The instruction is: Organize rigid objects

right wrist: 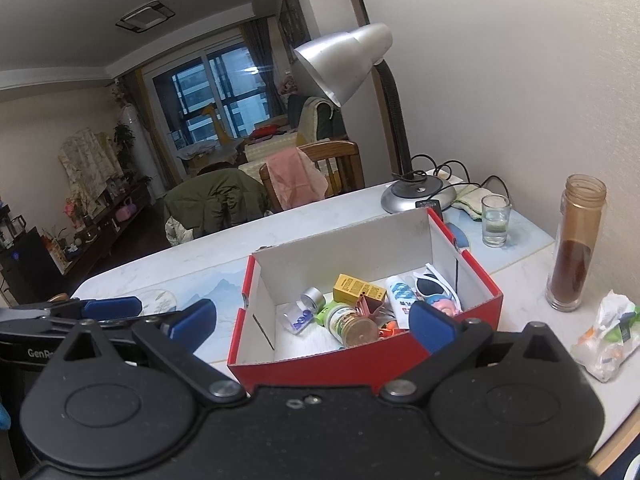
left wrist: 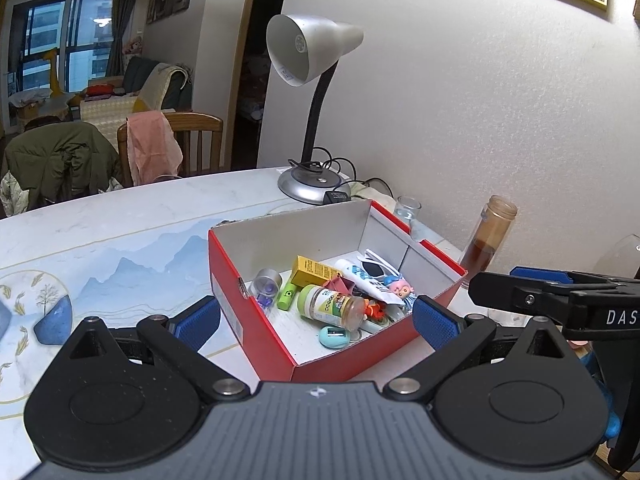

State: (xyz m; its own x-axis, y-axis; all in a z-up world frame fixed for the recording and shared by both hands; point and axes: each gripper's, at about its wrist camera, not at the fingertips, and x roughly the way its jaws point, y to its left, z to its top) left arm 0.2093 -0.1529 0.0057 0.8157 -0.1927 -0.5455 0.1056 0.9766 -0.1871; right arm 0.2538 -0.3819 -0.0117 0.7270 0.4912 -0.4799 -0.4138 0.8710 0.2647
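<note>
1. Sitting on the table, the red box held a yellow carton, a green bottle and a small doll.
2. The left gripper was spread wide and held nothing, just in front of the box.
3. The right gripper was spread wide too, also holding nothing.
4. A lamp stood behind the box.
</note>
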